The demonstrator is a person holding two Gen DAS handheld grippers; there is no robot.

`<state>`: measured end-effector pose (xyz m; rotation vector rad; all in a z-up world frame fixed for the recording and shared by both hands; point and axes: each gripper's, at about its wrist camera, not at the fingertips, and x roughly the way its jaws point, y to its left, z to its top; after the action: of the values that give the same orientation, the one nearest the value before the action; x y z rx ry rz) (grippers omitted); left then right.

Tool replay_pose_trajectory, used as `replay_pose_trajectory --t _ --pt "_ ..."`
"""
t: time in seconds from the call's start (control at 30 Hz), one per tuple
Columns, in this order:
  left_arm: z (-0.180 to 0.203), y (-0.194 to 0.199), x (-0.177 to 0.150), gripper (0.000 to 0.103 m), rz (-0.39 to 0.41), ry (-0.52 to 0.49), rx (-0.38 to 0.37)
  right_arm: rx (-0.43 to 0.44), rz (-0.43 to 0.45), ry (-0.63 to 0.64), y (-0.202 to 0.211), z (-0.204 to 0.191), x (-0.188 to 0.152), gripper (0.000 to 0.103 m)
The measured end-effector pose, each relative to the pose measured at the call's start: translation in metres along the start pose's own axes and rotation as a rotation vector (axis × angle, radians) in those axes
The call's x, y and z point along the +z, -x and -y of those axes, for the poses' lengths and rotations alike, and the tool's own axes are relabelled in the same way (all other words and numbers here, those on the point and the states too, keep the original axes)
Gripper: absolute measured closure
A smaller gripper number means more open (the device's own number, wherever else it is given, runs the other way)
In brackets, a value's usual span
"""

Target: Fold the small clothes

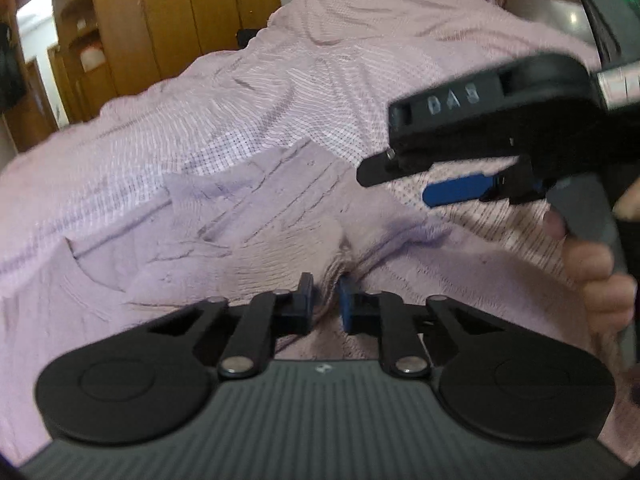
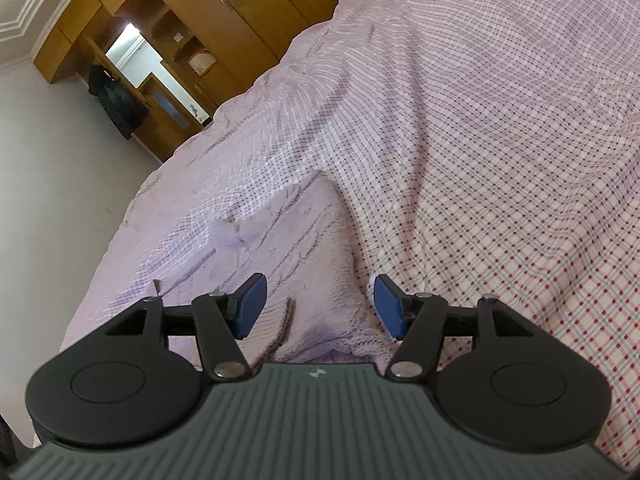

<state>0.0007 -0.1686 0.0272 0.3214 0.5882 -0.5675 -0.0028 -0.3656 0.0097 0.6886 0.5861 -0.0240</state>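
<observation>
A bed (image 2: 500, 128) covered in a checked pink and white sheet is filling most of both views, its cloth running back toward a wall of brown wooden wardrobes (image 2: 224, 4). In the right wrist view a dark garment (image 2: 118, 106) is hanging beside a lit doorway at the far left.

On the sheet, a small lilac garment (image 1: 256, 216) of soft, creased fabric is lying spread out, its far corner pointing away up the bed and its near edge reaching right to both tools. In the right wrist view the same lilac cloth (image 2: 308, 248) is lying directly ahead of and beneath the camera, running from between the fingers out to a point on the checked sheet.

The left gripper (image 1: 325, 300) is sitting at the near edge of the garment with its jaws nearly together, and a gathered ridge of the lilac fabric is standing pinched between the two blue pads, puckering into folds that fan away from the grip.

The right gripper (image 2: 316, 306) is hovering just over the same garment with its jaws standing apart; the cloth is lying in the gap between the pads, and neither pad is pressing on it. From the left wrist view this right gripper (image 1: 394, 184) is reaching in from the right, above the garment's right edge, with a person's hand (image 1: 596, 276) wrapping around its grey handle.
</observation>
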Motion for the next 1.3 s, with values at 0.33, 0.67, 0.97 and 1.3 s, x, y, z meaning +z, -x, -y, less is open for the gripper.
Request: replay_pose_trajectory --t 0.33,0.67,0.97,1.3 --pt "-0.017 -0.018 0.005 0.090 -0.030 0.101 0.009 -0.002 -0.019 0.017 -0.006 -0.005 -0.002 0.036" --pt "-0.077 0.043 0.015 0.094 0.146 0.286 0.170 -0.012 -0.045 0.038 -0.014 -0.005 -0.005 0.036" --pt "-0.157 0.086 -0.016 0.094 0.189 0.496 0.404 -0.021 -0.052 0.073 -0.015 -0.009 -0.008 0.036" --pt "-0.201 0.082 -0.094 0.087 -0.021 0.639 0.524 -0.043 -0.067 0.097 -0.021 -0.011 -0.010 0.036"
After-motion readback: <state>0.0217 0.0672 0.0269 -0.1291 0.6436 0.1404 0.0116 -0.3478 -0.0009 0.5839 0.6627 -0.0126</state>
